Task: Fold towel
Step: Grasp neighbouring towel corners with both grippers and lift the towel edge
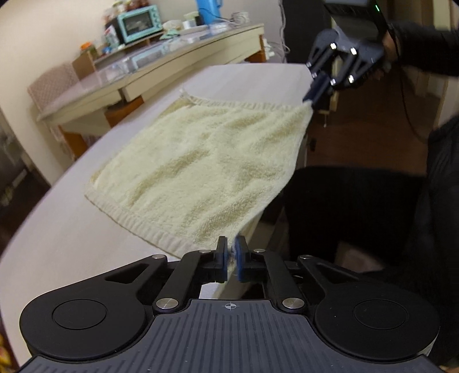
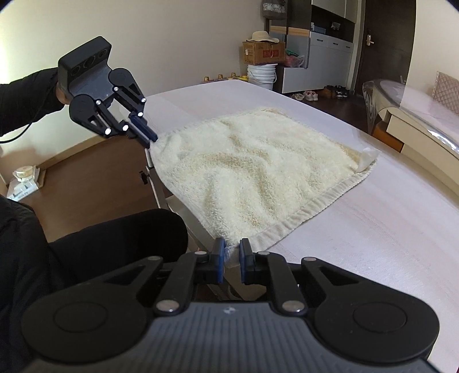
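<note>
A cream terry towel (image 1: 198, 163) lies spread on the white table (image 1: 71, 229), its near edge lifted off the table's side. My left gripper (image 1: 230, 252) is shut on one near corner of the towel. My right gripper (image 1: 308, 100) is shut on the other near corner and holds it up. In the right wrist view the towel (image 2: 258, 172) stretches from my right gripper (image 2: 231, 252) to my left gripper (image 2: 152, 140). The far edge rests flat on the table (image 2: 387, 229).
A side table (image 1: 160, 66) with a teal oven (image 1: 137, 23) and clutter stands beyond the white table. A person's dark legs (image 2: 100, 246) sit close to the table's near edge. Buckets (image 2: 262, 74), a cardboard box and shoes are on the floor far off.
</note>
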The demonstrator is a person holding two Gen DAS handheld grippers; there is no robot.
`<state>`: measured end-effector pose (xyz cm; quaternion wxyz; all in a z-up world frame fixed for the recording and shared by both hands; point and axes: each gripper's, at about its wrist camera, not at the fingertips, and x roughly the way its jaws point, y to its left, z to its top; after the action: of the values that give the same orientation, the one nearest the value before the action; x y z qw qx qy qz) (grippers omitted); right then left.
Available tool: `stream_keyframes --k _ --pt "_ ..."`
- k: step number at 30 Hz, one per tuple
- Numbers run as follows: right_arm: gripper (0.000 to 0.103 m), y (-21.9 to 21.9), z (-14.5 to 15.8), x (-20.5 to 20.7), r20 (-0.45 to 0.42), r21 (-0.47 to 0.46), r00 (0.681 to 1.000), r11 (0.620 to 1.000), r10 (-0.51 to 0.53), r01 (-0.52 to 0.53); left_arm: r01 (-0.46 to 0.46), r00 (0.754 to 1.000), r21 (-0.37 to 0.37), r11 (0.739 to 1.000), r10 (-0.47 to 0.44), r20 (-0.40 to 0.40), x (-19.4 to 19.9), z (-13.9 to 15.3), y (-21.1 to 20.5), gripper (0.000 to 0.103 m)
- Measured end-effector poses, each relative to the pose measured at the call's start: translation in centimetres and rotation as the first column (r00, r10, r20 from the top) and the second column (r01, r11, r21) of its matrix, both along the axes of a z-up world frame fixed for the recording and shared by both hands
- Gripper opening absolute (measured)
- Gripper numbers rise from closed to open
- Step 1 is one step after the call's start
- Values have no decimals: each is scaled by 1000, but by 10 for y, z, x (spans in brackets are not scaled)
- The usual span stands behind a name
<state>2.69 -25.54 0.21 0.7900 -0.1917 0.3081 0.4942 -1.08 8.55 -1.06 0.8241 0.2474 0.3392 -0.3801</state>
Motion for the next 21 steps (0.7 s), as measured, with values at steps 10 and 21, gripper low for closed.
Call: stream_keyframes --k 10,21 --pt "32 12 -10 -26 232 -111 969 992 87 -63 -15 1000 2 1000 15 -16 9 3 -2 6" --pt "63 42 -58 -63 566 -320 791 946 234 -50 -43 997 -92 995 37 -69 22 16 5 6"
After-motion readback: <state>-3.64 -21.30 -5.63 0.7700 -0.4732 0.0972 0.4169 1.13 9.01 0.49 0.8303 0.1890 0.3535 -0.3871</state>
